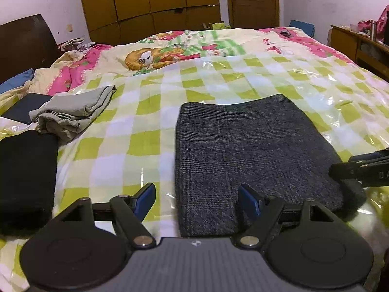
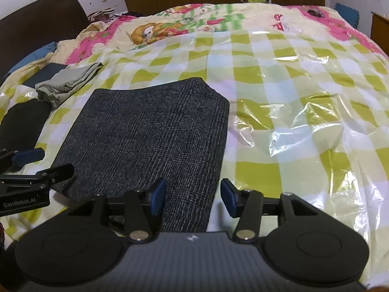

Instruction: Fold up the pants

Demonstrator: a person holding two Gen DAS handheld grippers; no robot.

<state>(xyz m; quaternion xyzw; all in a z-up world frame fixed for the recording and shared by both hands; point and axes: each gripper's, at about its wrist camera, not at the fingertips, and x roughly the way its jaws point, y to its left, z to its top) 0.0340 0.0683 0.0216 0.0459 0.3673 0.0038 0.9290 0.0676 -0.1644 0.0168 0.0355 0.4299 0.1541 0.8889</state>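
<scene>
The dark grey checked pants point(image 1: 243, 150) lie folded into a flat rectangle on the green-and-white checked plastic sheet point(image 1: 136, 141). My left gripper point(image 1: 197, 194) is open at the near left corner of the pants, its left finger over the sheet and its right finger over the cloth. In the right wrist view, my right gripper point(image 2: 193, 189) stands open astride the near right edge of the pants point(image 2: 150, 131); the pads do not press on the cloth. Each gripper shows in the other's view: the right gripper point(image 1: 345, 165) at the right edge, the left gripper point(image 2: 46, 163) at the left edge.
A folded light grey garment point(image 1: 75, 114), a black garment point(image 1: 24, 182) and a dark blue folded piece point(image 1: 22, 108) lie to the left. A colourful quilt point(image 1: 170, 51) covers the far bed. A dark headboard point(image 1: 26, 41) stands left, a wooden desk point(image 1: 359, 46) right.
</scene>
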